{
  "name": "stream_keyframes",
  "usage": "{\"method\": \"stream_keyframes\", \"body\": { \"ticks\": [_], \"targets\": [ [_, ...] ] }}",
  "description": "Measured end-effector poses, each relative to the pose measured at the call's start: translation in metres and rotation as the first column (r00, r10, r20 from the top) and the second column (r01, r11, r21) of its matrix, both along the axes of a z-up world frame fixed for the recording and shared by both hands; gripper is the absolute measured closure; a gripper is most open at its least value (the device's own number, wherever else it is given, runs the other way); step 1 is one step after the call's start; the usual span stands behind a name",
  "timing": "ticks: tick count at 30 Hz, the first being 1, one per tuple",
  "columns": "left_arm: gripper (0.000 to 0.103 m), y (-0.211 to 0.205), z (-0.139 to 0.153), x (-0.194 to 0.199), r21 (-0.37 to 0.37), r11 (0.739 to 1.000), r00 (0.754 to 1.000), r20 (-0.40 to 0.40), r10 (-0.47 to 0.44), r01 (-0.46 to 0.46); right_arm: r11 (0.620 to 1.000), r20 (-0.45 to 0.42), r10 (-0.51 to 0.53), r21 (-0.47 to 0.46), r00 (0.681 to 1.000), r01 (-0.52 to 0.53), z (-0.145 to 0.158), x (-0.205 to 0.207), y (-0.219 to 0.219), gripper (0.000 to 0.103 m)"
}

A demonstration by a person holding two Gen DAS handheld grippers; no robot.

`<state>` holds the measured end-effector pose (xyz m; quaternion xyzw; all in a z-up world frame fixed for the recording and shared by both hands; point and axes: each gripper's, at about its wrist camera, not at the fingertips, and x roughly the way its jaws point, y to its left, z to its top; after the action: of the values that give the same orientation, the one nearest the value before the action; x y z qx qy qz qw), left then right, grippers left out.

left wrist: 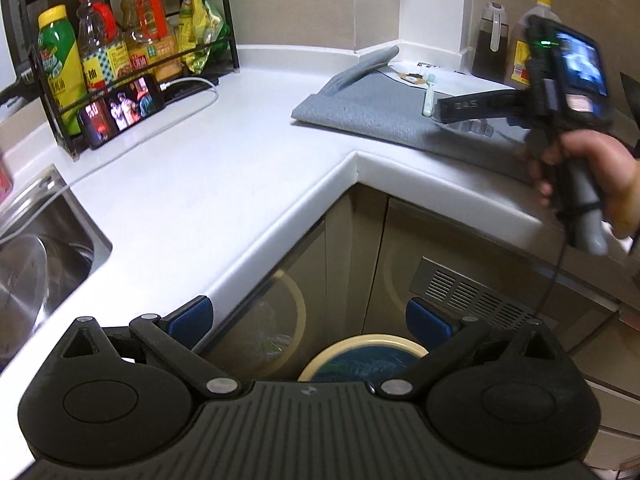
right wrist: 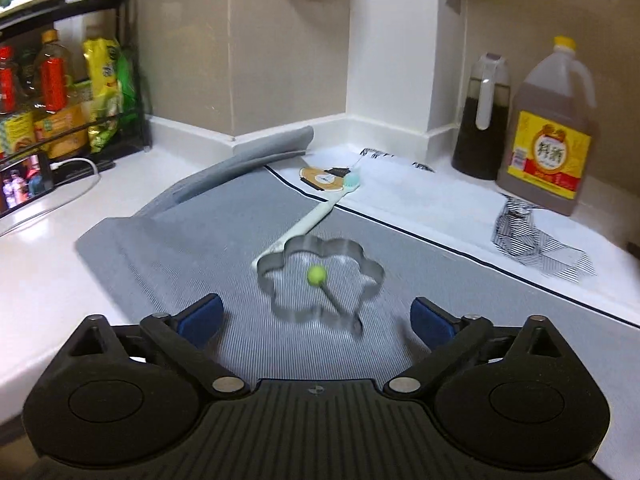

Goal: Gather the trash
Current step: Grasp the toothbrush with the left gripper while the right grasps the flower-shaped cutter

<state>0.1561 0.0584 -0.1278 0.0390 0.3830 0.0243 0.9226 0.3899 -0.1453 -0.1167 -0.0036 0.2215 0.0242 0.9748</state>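
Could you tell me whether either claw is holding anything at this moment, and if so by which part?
Nothing is held. The left claw is open over the bin, and the right claw is open above the flower-shaped metal ring on the grey mat.

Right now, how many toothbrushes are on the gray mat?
1. The toothbrush lies across the gray mat, its bristle end on the white cloth, its handle end touching the flower-shaped metal ring. No other shows.

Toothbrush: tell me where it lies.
In the right wrist view, the toothbrush lies on the grey mat, ahead of the flower-shaped metal ring.
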Motion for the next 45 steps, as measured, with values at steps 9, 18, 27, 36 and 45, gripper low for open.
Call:
{"method": "stream_keyframes", "body": {
  "ticks": [9, 18, 27, 36, 45],
  "targets": [
    [0.0, -0.014, 0.01, 0.027, 0.018, 1.0, 1.0, 0.017, -0.021, 0.02, 0.996, -0.032, -0.085, -0.008, 0.996, 0.084, -0.011, 0.033, -0.011, 0.019],
    [0.0, -0.045, 0.022, 0.097, -0.018, 0.998, 0.996, 0.069, -0.057, 0.058, 0.965, -0.057, -0.242, 0.084, 0.969, 0.246, -0.01, 0.025, -0.097, 0.019],
    [0.0, -0.099, 0.021, 0.209, 0.0, 0.994, 0.99, 0.096, -0.107, 0.107, 0.958, -0.059, -0.267, 0.093, 0.962, 0.272, -0.018, 0.035, -0.12, 0.016],
    [0.0, -0.14, 0.006, 0.303, -0.029, 0.987, 0.986, 0.058, -0.156, 0.158, 0.962, -0.064, -0.259, 0.068, 0.964, 0.263, -0.018, 0.037, -0.118, 0.014],
    [0.0, -0.154, -0.018, 0.361, -0.041, 0.985, 0.984, -0.063, -0.169, 0.167, 0.967, -0.071, -0.246, 0.056, 0.967, 0.25, -0.019, 0.039, -0.116, 0.009]
  ]
}}
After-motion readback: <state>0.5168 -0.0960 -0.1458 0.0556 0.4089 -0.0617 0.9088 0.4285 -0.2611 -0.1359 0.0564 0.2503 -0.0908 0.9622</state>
